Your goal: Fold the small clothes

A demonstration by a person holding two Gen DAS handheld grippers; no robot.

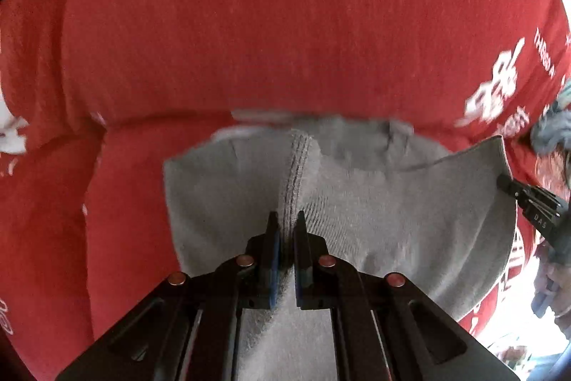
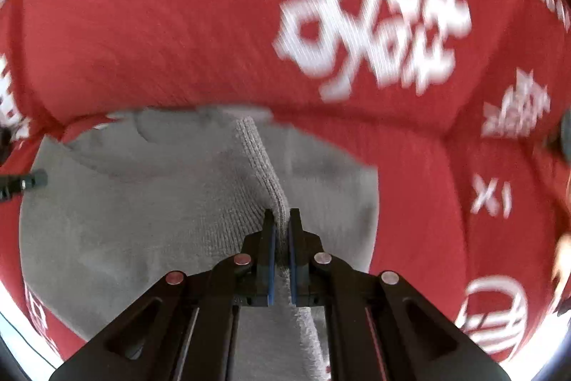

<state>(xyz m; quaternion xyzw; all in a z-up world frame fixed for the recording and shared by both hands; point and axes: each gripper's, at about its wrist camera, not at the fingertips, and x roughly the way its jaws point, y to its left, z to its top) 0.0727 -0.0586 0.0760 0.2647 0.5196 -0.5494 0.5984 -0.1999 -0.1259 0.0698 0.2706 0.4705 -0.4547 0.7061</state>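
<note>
A small grey knit garment (image 1: 374,202) lies on a red cloth with white print (image 1: 285,24). My left gripper (image 1: 286,220) is shut on a raised, stitched fold of the garment. My right gripper (image 2: 281,216) is shut on a ribbed fold of the same grey garment (image 2: 125,220), pinched up into a ridge. The right gripper's tip shows at the garment's right edge in the left wrist view (image 1: 506,183). The left gripper's tip shows at the garment's left edge in the right wrist view (image 2: 35,179).
The red printed cloth (image 2: 178,24) covers the surface all around the garment and forms a crease behind it. A grey-blue bundle of fabric (image 1: 549,131) lies at the far right. A bright pale strip shows beyond the cloth's near edge (image 2: 21,334).
</note>
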